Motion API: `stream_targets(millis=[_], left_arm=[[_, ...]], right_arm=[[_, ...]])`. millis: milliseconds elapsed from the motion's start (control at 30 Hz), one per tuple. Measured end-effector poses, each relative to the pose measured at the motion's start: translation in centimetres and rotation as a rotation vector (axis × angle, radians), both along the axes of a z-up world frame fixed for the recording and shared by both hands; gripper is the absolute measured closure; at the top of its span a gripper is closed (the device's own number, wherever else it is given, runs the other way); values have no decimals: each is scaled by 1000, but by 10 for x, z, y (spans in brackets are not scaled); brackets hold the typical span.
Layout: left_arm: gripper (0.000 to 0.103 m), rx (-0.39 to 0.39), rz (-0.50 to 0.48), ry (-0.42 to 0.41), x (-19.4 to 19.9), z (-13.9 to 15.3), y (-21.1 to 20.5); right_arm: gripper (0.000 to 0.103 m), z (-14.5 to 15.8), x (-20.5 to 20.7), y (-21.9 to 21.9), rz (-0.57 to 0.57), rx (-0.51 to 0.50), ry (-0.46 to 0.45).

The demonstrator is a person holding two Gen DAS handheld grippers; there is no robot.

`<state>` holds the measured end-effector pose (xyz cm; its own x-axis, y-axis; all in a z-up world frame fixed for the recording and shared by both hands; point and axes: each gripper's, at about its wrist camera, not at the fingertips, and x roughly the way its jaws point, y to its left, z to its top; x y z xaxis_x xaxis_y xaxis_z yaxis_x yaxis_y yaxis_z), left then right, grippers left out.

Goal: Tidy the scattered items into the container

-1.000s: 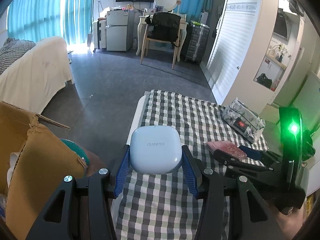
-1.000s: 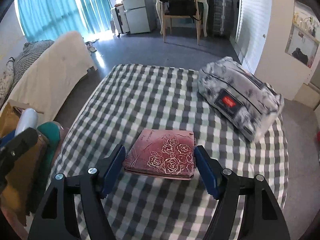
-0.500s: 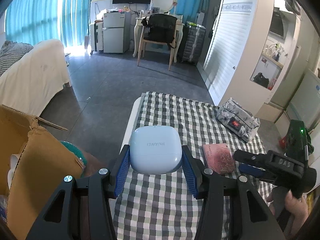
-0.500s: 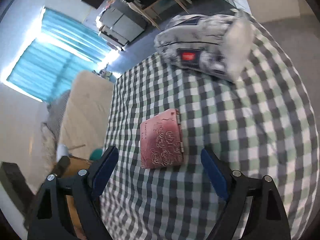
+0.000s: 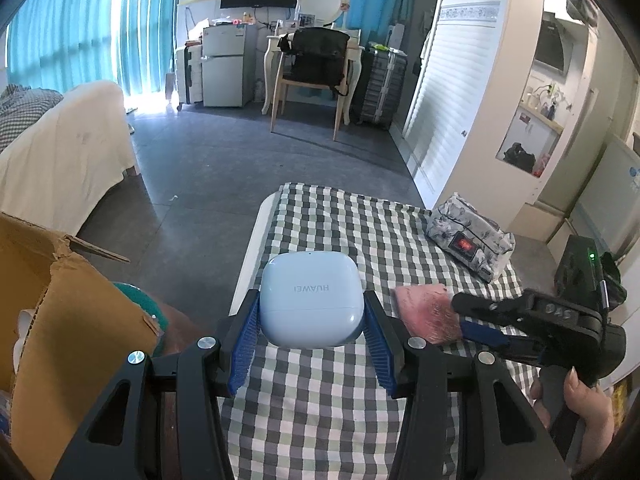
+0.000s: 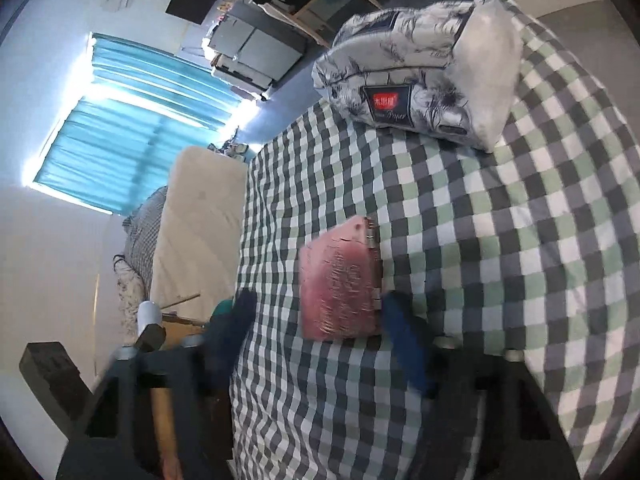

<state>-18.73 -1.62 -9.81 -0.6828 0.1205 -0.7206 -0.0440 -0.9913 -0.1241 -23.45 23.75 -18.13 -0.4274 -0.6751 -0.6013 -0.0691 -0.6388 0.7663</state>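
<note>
gaping beside the table, cardboard box (image 5: 60, 320) shows blurred contents.

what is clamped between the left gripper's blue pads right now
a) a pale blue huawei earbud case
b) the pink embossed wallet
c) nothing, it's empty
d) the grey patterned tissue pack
a: in the left wrist view the left gripper has its pads pressed on both sides of the pale blue earbud case, while the pink wallet and the tissue pack lie on the checked cloth.
</note>
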Motion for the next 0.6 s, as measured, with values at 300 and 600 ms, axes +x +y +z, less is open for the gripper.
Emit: stream_targets(millis=[300,600], left_arm=[[53,-2,-6,-3,-2,-2,1],[53,5,-8,-4,-2,-3,2]], right_arm=[[51,-16,-6,-5,2,-53,-12],[87,-6,-16,-32,51,115,-6]])
